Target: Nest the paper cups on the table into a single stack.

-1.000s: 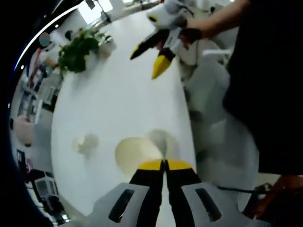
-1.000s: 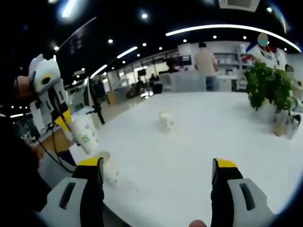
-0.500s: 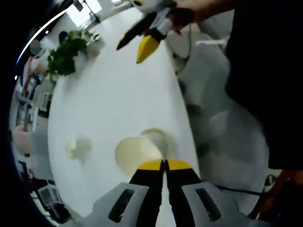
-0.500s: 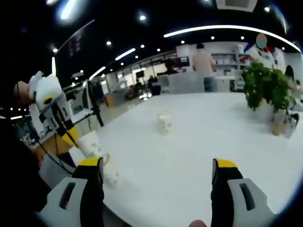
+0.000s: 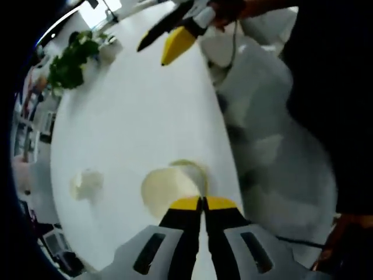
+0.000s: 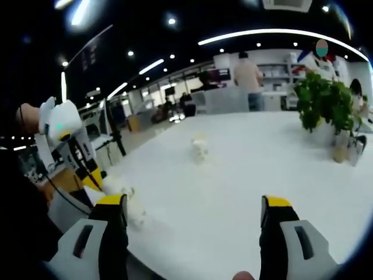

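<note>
a white table (image 6: 245, 175) in an open office. left gripper (image 5: 202, 201), jaws pinched on the rim of a paper cup (image 5: 163, 189), holds it over a second cup (image 5: 187, 169) at the near edge, nesting unfinished. another cup (image 6: 200, 149) waits at twelve o'clock. right gripper (image 6: 193, 210) gapes empty.

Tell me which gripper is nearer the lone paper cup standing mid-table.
Right. The right gripper, jaws open, faces the lone cup across bare table; the left gripper is off at the table's near edge, gripping another cup.
</note>
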`<state>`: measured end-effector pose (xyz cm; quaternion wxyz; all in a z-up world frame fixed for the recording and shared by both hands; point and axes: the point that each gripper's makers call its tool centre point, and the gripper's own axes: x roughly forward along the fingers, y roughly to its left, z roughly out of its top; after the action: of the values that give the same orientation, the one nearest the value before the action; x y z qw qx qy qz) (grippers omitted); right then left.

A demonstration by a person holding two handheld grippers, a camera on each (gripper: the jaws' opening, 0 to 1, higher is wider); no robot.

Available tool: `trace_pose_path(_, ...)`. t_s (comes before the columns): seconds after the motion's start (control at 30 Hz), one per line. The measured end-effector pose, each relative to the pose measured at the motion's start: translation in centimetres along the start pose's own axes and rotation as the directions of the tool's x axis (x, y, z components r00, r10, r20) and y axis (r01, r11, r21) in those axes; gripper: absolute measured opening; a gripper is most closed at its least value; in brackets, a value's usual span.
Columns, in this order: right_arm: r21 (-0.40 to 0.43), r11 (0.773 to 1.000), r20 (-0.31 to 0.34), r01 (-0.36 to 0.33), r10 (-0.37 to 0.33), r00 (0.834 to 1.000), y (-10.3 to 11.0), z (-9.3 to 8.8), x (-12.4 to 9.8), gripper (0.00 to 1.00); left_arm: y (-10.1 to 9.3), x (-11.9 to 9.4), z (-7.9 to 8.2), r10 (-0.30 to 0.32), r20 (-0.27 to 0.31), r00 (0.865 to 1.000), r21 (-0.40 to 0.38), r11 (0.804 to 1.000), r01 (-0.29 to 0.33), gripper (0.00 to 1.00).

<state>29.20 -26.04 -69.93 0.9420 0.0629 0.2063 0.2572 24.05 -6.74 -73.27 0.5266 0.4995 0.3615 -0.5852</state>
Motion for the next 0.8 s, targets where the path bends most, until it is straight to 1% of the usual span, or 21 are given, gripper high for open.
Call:
trace_pose_path(0.13, 0.003, 1.000, -0.002, 0.002, -0.002, 1.000, -0.1, -0.2, -0.1, 0.93, -0.2, 0.6, -0.4, -0.011, -0.014, 1.000, 0.016, 1.000, 0.011, 0.01)
trace_pose_path(0.33, 0.010, 1.000, -0.002, 0.004, -0.004, 1.000, -0.1, -0.4, -0.2, 0.93, -0.4, 1.6, -0.7, -0.027, -0.019, 0.999, 0.054, 0.998, 0.028, 0.01)
trace_pose_path(0.43, 0.012, 1.000, 0.000, 0.007, -0.007, 1.000, -0.2, -0.3, -0.3, 0.93, -0.2, 1.9, -0.4, -0.026, -0.006, 1.000, 0.071, 0.997, 0.026, 0.01)
trace_pose_path(0.57, 0.019, 1.000, -0.002, 0.009, -0.009, 1.000, -0.4, -0.6, -0.4, 0.93, -0.1, 2.2, -0.2, -0.033, 0.001, 0.999, 0.080, 0.996, 0.032, 0.01)
trace_pose_path(0.67, 0.017, 1.000, -0.006, 0.009, -0.009, 1.000, -0.5, -0.7, -0.5, 0.93, -0.1, 2.6, -0.4, -0.038, -0.009, 0.999, 0.088, 0.995, 0.038, 0.01)
trace_pose_path(0.8, 0.023, 1.000, -0.001, 0.013, -0.013, 1.000, -0.6, -0.6, -0.6, 0.93, -0.3, 3.0, -0.5, -0.055, -0.003, 0.998, 0.084, 0.995, 0.055, 0.01)
